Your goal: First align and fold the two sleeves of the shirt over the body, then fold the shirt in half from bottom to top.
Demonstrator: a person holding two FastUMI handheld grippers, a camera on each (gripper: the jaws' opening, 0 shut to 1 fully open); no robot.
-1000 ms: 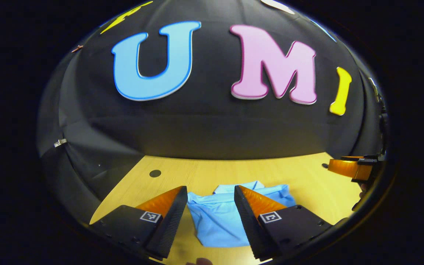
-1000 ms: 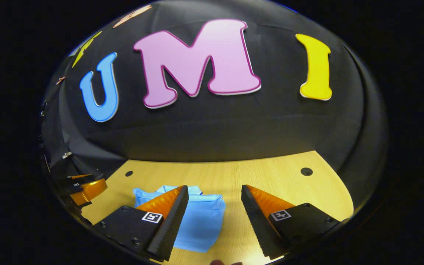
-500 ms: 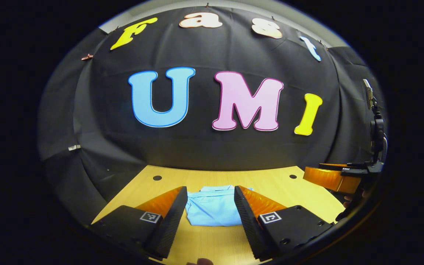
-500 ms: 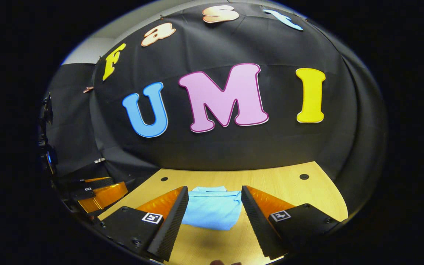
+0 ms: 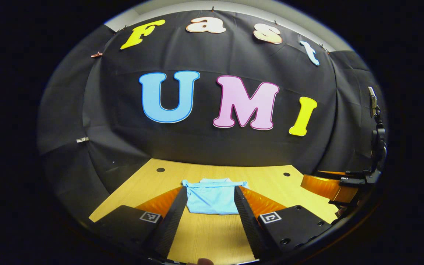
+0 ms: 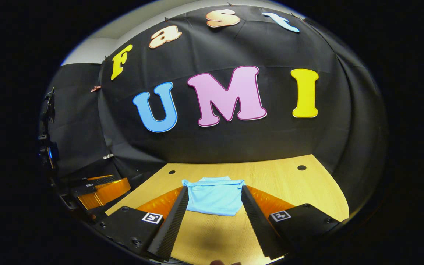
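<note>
Both grippers hang with fingers spread wide and nothing between them: the left gripper (image 5: 210, 200) and the right gripper (image 6: 215, 200) each look along their fingers at the light-blue shirt (image 5: 212, 195), which lies folded into a compact rectangle ahead of the fingertips on the wooden table (image 6: 289, 187). Collar at the far edge, the shirt sits apart from either gripper.

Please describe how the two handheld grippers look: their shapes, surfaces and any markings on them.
The left gripper and the right gripper look alike. Each has two wedge-shaped jaws that taper toward the tips, with ribbed, sawtooth inner faces. Each jaw sits on a flat black mount with rounded corners and small screws, and each mount carries a small square black-and-white marker. No cables or sleeves can be seen.
</note>
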